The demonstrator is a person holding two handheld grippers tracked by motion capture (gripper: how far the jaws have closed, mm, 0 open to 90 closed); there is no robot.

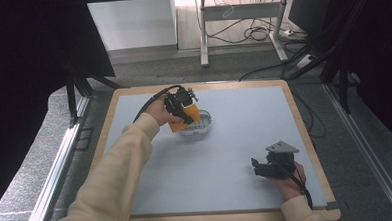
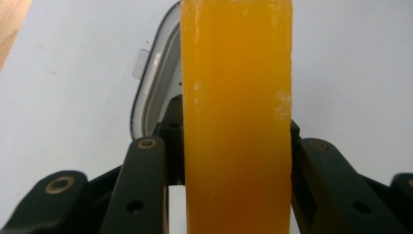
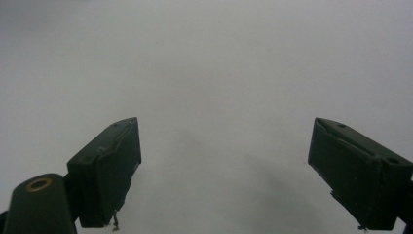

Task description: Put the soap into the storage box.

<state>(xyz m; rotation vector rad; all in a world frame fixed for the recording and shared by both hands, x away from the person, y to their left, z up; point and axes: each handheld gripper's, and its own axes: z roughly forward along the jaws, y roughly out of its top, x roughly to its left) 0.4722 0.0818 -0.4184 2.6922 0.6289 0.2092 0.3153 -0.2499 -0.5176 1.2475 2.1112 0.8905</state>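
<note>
A thick orange block (image 1: 193, 111) is clamped between the jaws of my left gripper (image 1: 182, 112), which is shut on it at the back left of the mat. The block hangs over a shallow clear container (image 1: 202, 125) with a pale rim. In the left gripper view the orange block (image 2: 236, 112) stands upright between the black fingers (image 2: 146, 185), with the container's rim (image 2: 148, 83) behind it on the left. My right gripper (image 1: 257, 167) rests near the front right of the mat. Its jaws (image 3: 224, 170) stand wide open over bare mat.
A light grey mat (image 1: 235, 139) covers the wooden table (image 1: 305, 135). Beyond the table's far edge are a desk frame (image 1: 240, 18) and loose cables on the floor. A metal rail (image 1: 61, 156) runs along the left side.
</note>
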